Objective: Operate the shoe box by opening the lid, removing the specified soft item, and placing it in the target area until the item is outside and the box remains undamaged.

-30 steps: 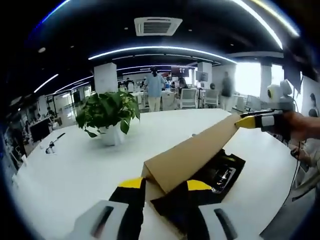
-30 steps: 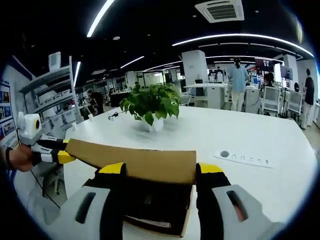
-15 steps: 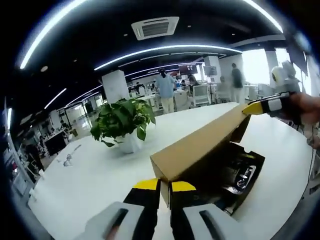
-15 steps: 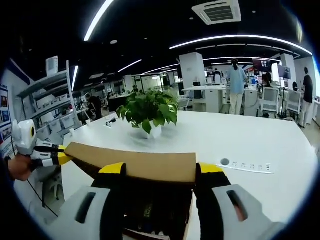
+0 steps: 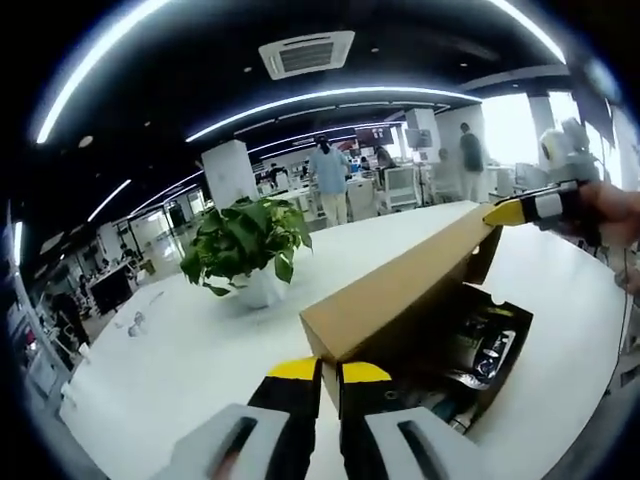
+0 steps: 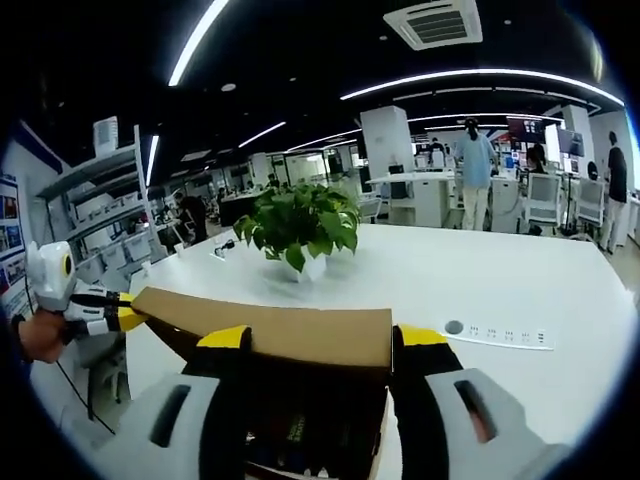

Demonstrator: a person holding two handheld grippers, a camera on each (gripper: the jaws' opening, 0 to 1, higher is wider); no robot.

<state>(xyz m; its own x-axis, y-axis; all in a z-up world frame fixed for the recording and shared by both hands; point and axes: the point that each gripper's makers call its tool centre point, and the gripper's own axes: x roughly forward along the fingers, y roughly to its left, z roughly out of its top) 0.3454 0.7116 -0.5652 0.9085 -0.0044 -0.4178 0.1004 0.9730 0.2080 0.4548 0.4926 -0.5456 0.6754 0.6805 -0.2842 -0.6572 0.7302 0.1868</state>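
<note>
Brown shoe box lid (image 5: pixel 400 290) is sitting raised at frame centre over the open shoe box (image 5: pixel 480 345) on the white counter (image 5: pixel 170 350). Left tongs (image 5: pixel 330 372) are pinching narrow on the lid's near corner. Right tongs (image 6: pixel 322 340) are standing wide, straddling the lid's edge. Potted plant (image 5: pixel 245 240) is standing upper left, well apart; a power strip (image 6: pixel 500 335) is lying at right. Dark contents (image 5: pixel 470 350) are lying inside the box; no writing readable.
</note>
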